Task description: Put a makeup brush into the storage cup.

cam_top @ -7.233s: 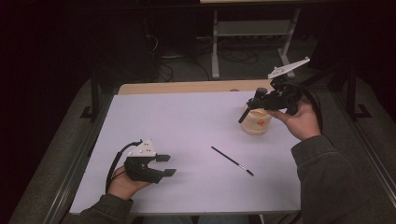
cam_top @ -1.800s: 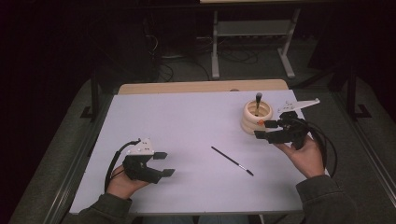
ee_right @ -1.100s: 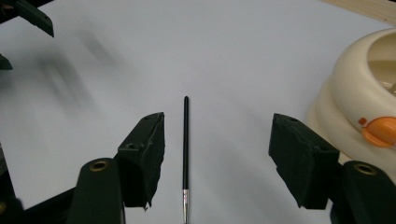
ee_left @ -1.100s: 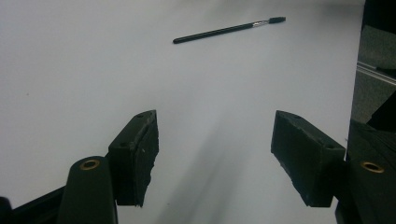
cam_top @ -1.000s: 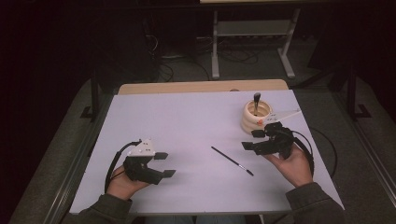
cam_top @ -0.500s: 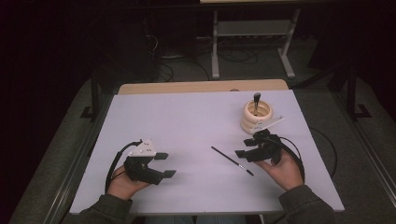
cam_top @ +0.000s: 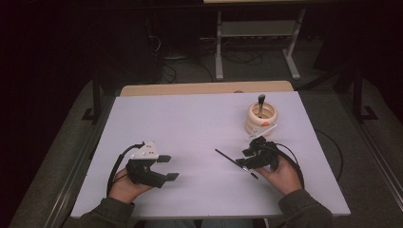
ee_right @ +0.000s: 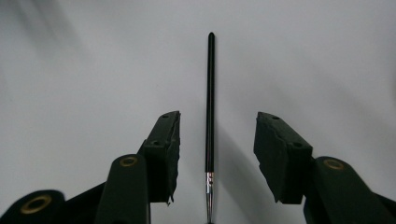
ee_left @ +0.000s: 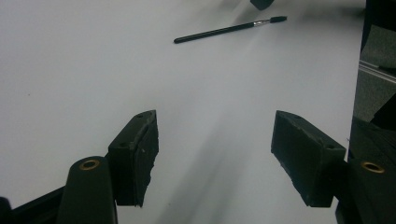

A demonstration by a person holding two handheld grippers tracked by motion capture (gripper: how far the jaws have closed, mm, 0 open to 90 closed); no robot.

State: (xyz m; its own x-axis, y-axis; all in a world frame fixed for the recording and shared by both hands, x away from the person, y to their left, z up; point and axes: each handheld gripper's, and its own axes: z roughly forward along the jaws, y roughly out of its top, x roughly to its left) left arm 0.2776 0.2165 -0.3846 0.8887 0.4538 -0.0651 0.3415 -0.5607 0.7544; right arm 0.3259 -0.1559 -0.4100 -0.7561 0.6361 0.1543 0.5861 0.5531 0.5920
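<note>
We see the right tongs point(cam_top: 245, 159) low over the white surface point(cam_top: 190, 123), straddling the thin black brush point(cam_top: 236, 164). In the right gripper view the brush point(ee_right: 210, 107) lies flat between the two jaws, clear of both pads, handle pointing away. The jaws have just been closing but grasp nothing yet. The left tongs point(cam_top: 167, 167) rest well apart on the near left, released and empty. A ringed wooden holder point(cam_top: 261, 118) stands just beyond the right hand point(cam_top: 283, 175).

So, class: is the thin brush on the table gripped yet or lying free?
Free: the brush lies flat between the right tongs, pads apart from it.
</note>
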